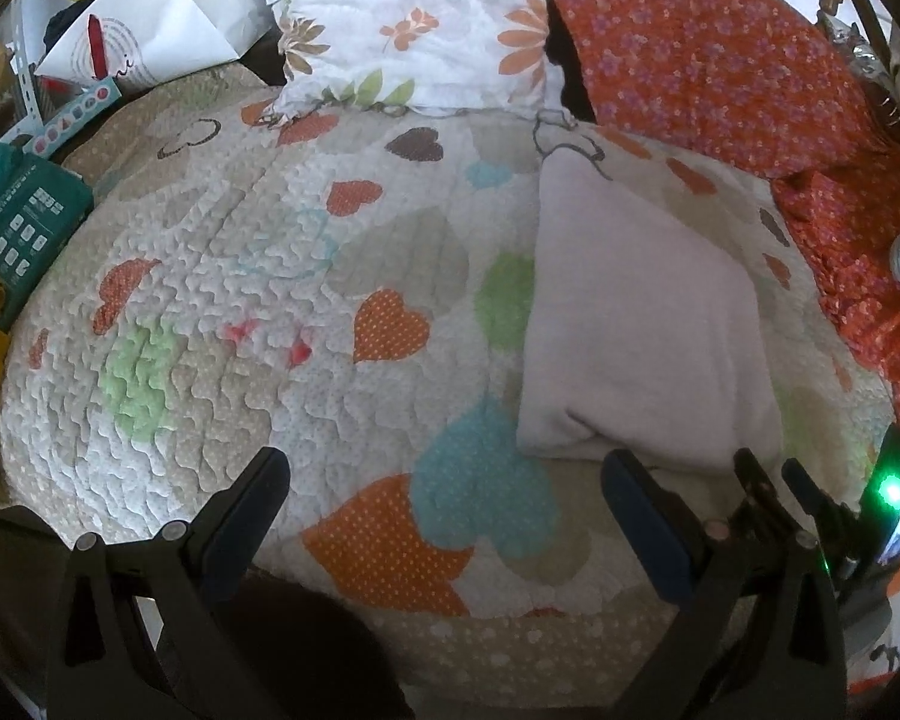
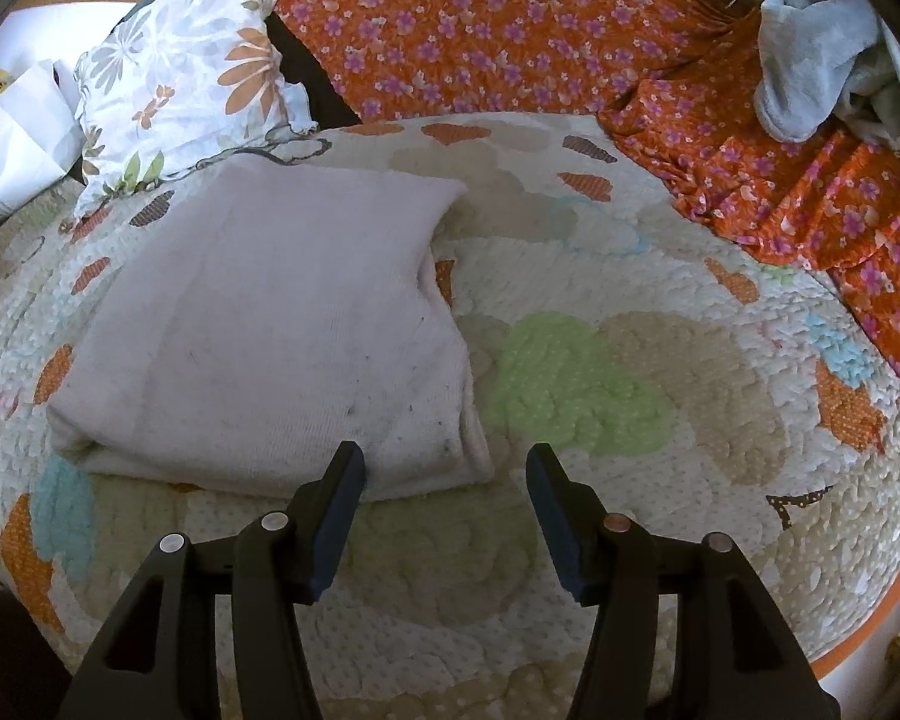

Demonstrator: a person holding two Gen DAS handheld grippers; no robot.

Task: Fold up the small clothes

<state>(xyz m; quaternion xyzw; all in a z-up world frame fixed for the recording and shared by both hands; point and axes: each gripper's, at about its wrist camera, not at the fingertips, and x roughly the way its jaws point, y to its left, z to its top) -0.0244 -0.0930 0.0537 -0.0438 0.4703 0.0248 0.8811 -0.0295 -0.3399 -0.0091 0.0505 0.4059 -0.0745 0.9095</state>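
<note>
A pale pink folded garment (image 1: 636,324) lies flat on the quilted heart-pattern bedspread (image 1: 240,312); it also shows in the right wrist view (image 2: 270,324). My left gripper (image 1: 444,468) is open and empty, to the left of the garment's near edge. My right gripper (image 2: 444,468) is open and empty, at the garment's near right corner, just above the bedspread (image 2: 630,420). The right gripper's fingers (image 1: 756,480) show at the lower right in the left wrist view.
A floral pillow (image 1: 408,30) and an orange flowered cloth (image 1: 720,54) lie at the back. A grey-blue fleece item (image 2: 834,42) sits on the orange cloth (image 2: 750,180). A white bag (image 1: 150,18) and a green box (image 1: 18,222) stand left.
</note>
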